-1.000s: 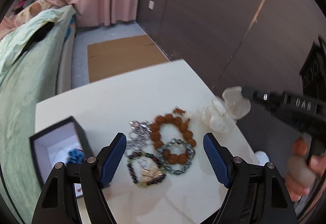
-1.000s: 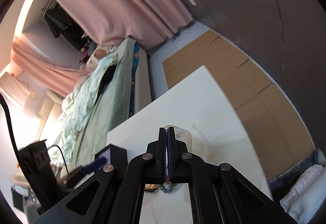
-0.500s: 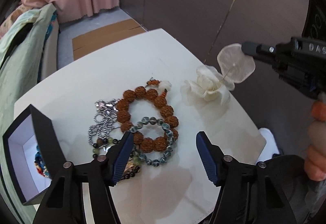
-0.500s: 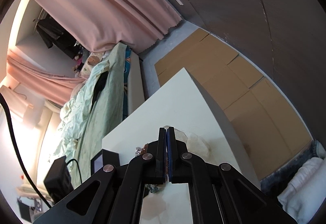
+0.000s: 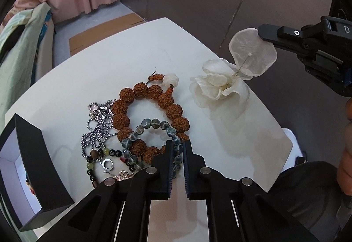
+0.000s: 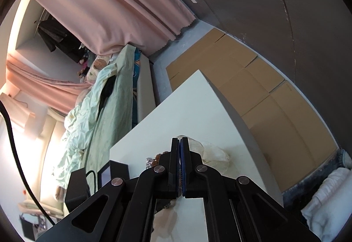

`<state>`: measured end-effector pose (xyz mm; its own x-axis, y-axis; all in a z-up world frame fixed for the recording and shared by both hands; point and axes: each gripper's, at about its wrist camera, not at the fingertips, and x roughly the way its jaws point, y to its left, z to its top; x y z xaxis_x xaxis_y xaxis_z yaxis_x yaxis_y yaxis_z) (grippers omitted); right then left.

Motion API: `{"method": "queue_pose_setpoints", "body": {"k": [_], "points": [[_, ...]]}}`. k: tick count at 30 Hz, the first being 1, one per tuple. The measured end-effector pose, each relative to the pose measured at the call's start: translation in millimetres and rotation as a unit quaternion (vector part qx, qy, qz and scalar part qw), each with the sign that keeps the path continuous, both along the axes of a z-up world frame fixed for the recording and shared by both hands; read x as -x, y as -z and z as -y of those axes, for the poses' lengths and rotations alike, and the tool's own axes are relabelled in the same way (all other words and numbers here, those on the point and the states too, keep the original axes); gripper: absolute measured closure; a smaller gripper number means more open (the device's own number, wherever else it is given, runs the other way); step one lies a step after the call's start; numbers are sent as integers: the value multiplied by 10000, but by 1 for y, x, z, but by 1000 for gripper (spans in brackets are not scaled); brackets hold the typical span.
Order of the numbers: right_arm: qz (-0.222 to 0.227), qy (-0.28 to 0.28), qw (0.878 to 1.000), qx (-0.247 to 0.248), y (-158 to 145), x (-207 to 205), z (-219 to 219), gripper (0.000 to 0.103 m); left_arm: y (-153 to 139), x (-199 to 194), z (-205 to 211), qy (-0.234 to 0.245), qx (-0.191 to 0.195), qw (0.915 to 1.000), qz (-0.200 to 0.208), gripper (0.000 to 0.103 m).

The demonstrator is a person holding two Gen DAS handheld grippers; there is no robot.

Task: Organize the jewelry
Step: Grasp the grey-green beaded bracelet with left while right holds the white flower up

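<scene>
Beads of the grey-blue bracelet (image 5: 154, 127) sit pinched between our left gripper (image 5: 177, 154) pads, whose jaws have just been closing; our right gripper (image 6: 180, 167) is clenched on a white petal ornament (image 5: 253, 52) ahead-right. We judge the brown bead bracelet (image 5: 151, 105) (looped through it) may drag along when lifted.
</scene>
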<state>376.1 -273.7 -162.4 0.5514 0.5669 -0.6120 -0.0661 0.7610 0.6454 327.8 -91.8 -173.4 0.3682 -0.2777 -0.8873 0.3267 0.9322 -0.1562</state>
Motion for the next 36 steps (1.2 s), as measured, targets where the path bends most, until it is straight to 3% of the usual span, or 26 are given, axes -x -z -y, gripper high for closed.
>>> {"method": "queue_pose_setpoints", "body": {"k": [2, 11, 19, 22, 24, 26, 34, 36], "points": [[36, -57, 10000, -62, -1, 1, -5, 100, -4, 0, -2, -20, 57, 10000, 35, 103], [533, -327, 9980, -97, -21, 12, -36, 100, -44, 2, -21, -143, 337, 9985, 406, 103], [404, -1, 9991, -155, -17, 10, -25, 100, -14, -8, -18, -385, 628, 9967, -341, 101], [384, 141, 9989, -217, -16, 9, -14, 100, -8, -11, -14, -409, 688, 9959, -425, 89], [351, 191, 9989, -237, -14, 8, -8, 100, -6, -13, -12, -449, 790, 9949, -446, 66], [321, 212, 9990, -230, -13, 6, -7, 100, -6, -15, -10, -497, 851, 9943, -417, 57], [265, 295, 9987, -305, -11, 4, 6, 100, 8, -30, -10, -770, 771, 9927, -511, 57], [252, 279, 9988, -315, -11, 4, 5, 100, 12, -32, -8, -833, 736, 9926, -498, 63]]}}
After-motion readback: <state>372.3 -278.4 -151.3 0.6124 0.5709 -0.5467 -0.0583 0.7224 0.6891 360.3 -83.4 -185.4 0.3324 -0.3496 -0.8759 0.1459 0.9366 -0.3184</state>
